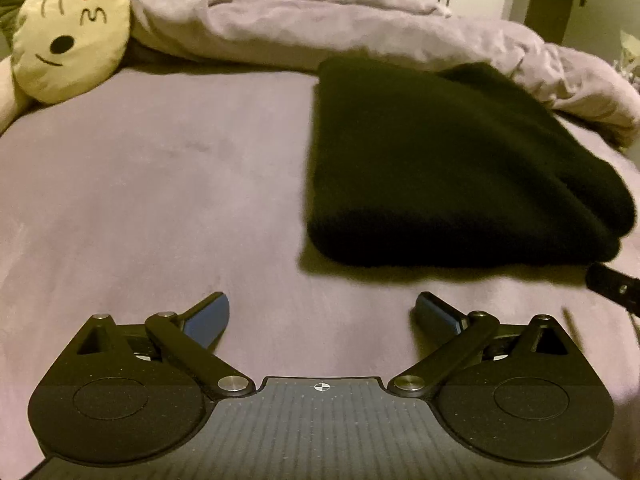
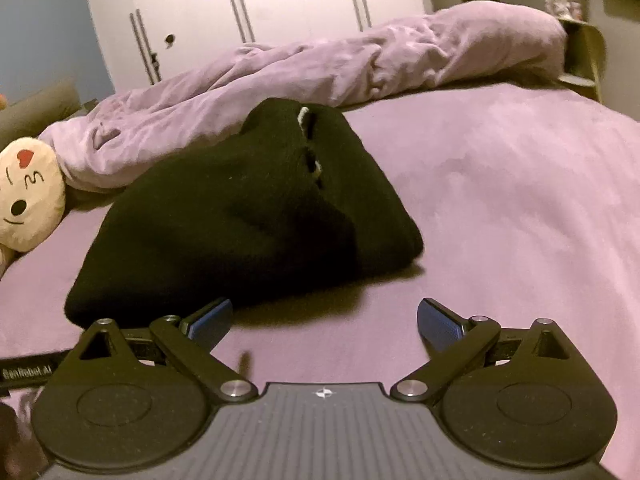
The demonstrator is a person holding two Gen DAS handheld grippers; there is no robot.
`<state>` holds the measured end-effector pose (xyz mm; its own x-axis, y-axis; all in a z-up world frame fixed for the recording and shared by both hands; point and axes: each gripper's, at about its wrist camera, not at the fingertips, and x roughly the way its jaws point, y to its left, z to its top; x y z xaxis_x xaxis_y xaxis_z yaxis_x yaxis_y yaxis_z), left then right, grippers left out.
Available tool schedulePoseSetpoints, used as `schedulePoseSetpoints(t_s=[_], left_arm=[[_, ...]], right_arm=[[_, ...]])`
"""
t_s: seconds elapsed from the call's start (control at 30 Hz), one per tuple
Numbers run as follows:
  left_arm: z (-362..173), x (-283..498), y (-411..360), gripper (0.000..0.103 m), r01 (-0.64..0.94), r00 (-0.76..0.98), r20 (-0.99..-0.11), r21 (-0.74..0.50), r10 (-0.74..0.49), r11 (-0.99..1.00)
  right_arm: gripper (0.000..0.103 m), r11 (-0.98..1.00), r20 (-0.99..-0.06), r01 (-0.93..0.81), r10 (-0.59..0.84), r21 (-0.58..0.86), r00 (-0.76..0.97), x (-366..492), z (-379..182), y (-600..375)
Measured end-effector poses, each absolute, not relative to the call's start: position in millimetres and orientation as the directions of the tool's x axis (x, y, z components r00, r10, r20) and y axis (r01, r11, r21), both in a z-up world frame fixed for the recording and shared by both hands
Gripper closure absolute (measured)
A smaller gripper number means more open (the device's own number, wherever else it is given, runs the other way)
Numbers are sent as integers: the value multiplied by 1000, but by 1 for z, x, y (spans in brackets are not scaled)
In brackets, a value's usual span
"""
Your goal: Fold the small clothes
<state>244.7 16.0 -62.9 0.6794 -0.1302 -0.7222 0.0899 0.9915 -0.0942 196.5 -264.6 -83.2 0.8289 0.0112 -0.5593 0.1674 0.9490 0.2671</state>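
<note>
Closest to my left camera, the left gripper [image 1: 322,320] has its two blue pads [image 1: 208,318] spread wide apart, with nothing between them, only the purple bed sheet [image 1: 160,200] under them. Ahead and to the right of it lies the black garment [image 1: 440,160], folded into a thick flat bundle on the sheet. It touches neither finger. At the right edge of this view I see a dark part of the other tool [image 1: 612,288], just beside the garment's near corner.

On my right camera, the right gripper [image 2: 324,320] also stands fully apart and holds nothing. The black garment [image 2: 240,216] lies just in front, a little to the left; its near edge is close to the left finger [image 2: 210,322], but I cannot tell if they touch. Small white spots [image 2: 316,168] show along its top fold.

Behind the garment a crumpled lilac duvet [image 2: 320,64] runs across the bed. A cream plush face with a red heart [image 1: 72,36] rests at the left side, and white wardrobe doors [image 2: 280,0] stand at the back.
</note>
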Motion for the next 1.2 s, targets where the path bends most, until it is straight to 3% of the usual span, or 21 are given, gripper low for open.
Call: schedulePoseSetpoints(t_s=[0.2, 0.37, 0.57, 0.77, 1.2], left_arm=[[-42, 188, 21, 1, 92, 635, -758, -113, -145, 989], [-21, 143, 26, 0, 86, 648, -753, -74, -112, 994], [-7, 115, 18, 0, 78, 663, -744, -39, -81, 996], [8, 107, 2, 0, 108, 680, -732, 55, -33, 993], [22, 132, -11, 0, 128, 648, -761, 66, -33, 990]], right_arm=[[4, 952, -509, 130, 32, 279, 860, 126, -62, -246], [4, 973, -585, 136, -1, 186, 811, 82, -44, -224], [4, 984, -600, 114, -8, 139, 800, 49, -36, -207], [4, 985, -613, 140, -50, 99, 788, 44, -22, -201], [4, 985, -656, 144, -49, 91, 754, 78, -2, -204]])
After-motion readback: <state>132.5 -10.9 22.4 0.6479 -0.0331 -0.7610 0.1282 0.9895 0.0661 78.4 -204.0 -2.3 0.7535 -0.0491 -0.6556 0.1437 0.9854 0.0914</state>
